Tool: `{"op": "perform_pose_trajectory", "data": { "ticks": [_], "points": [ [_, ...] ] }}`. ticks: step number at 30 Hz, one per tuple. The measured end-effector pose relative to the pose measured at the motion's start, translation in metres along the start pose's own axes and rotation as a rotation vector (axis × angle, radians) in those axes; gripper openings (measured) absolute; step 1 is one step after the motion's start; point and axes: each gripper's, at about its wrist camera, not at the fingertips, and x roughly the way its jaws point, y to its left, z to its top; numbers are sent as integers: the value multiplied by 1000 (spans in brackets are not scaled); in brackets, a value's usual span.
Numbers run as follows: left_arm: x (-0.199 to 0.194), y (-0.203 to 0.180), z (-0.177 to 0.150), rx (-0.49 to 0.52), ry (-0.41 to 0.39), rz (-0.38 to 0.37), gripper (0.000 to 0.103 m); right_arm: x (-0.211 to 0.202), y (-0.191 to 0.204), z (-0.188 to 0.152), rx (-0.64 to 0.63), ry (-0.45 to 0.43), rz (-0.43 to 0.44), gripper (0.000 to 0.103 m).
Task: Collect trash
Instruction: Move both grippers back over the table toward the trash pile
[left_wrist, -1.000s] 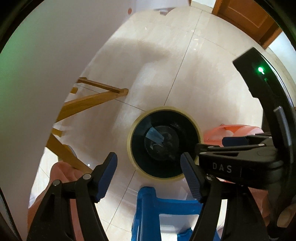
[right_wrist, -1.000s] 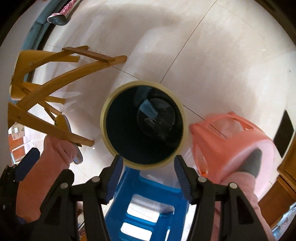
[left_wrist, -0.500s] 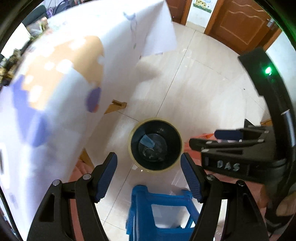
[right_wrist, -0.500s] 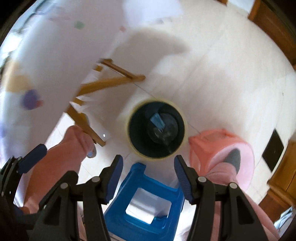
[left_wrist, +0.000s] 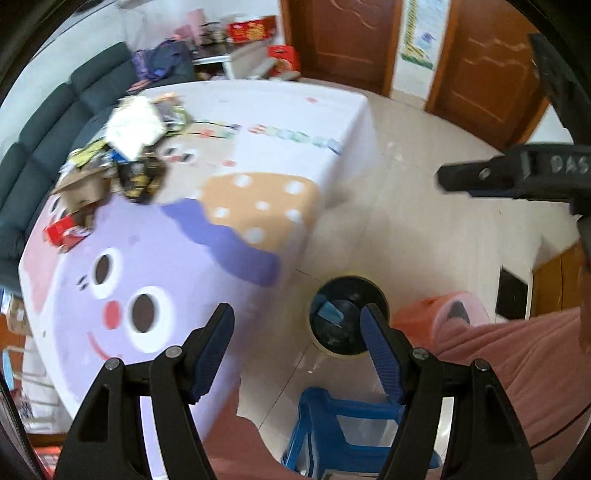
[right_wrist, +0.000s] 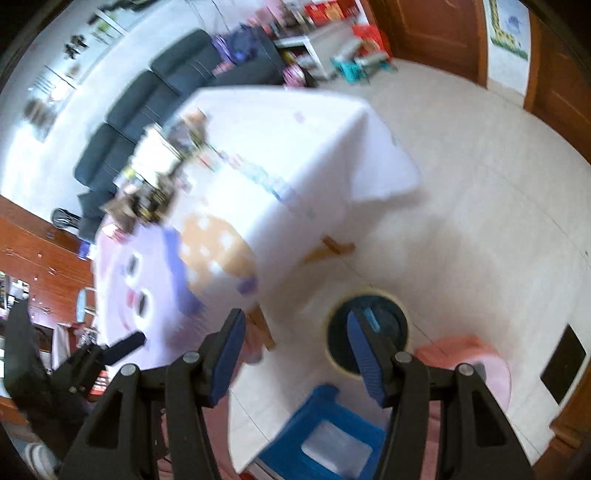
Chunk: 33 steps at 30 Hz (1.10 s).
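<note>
Two grippers up in the air, and both have nothing in them! The left gripper (left_wrist: 297, 341) has its blue pads spread wide with only the cartoon tablecloth and floor showing between them, and the right gripper (right_wrist: 295, 354) is just as wide apart, nothing in its jaws either. Down on the floor, off the near corner of the table (left_wrist: 258, 122), sits the bin (left_wrist: 349, 317), dark inside, with a blue scrap and some other bits lying at the bottom, so a little collecting looks done. The big job is on the table: a trash pile (left_wrist: 118, 162) of wrappers, cardboard and a red packet, heaped along the far left edge by the dark sofa (left_wrist: 44, 125). In the right wrist view that same pile shows only as a blur. By my reading, most of the work is ahead, and the next grab has to come from that heap.
</note>
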Motion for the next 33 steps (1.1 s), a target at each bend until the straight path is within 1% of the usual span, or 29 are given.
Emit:
{"op": "perform_pose_trajectory", "data": {
  "ticks": [3, 4, 7, 12, 14, 18, 20, 22, 24, 27, 31, 33],
  "points": [
    [-13, 35, 3, -73, -20, 1, 69, -16, 23, 23, -39, -42, 27, 58],
    [-19, 46, 6, -95, -31, 6, 69, -18, 30, 25, -52, -50, 32, 58],
    [-32, 84, 13, -164, -71, 25, 69, -19, 55, 45, -93, -69, 54, 58],
    [-52, 146, 30, -268, -127, 72, 69, -11, 98, 76, -157, -74, 88, 58],
    [-56, 173, 39, -305, -142, 90, 69, 0, 120, 90, -186, -67, 103, 58],
    [-59, 224, 53, -393, -162, 88, 69, 28, 153, 113, -205, -28, 139, 58],
    [-58, 242, 56, -425, -164, 90, 69, 46, 169, 123, -201, 2, 166, 58],
    [-56, 257, 57, -450, -167, 86, 69, 66, 184, 130, -200, 28, 175, 58],
    [-51, 269, 57, -471, -168, 90, 69, 85, 196, 134, -210, 51, 172, 58],
    [-41, 284, 54, -506, -165, 87, 69, 118, 214, 139, -228, 111, 144, 58],
    [-26, 294, 44, -543, -157, 70, 69, 161, 231, 139, -250, 167, 126, 58],
    [-20, 295, 40, -550, -150, 72, 69, 180, 240, 136, -271, 187, 112, 60]
  ]
}}
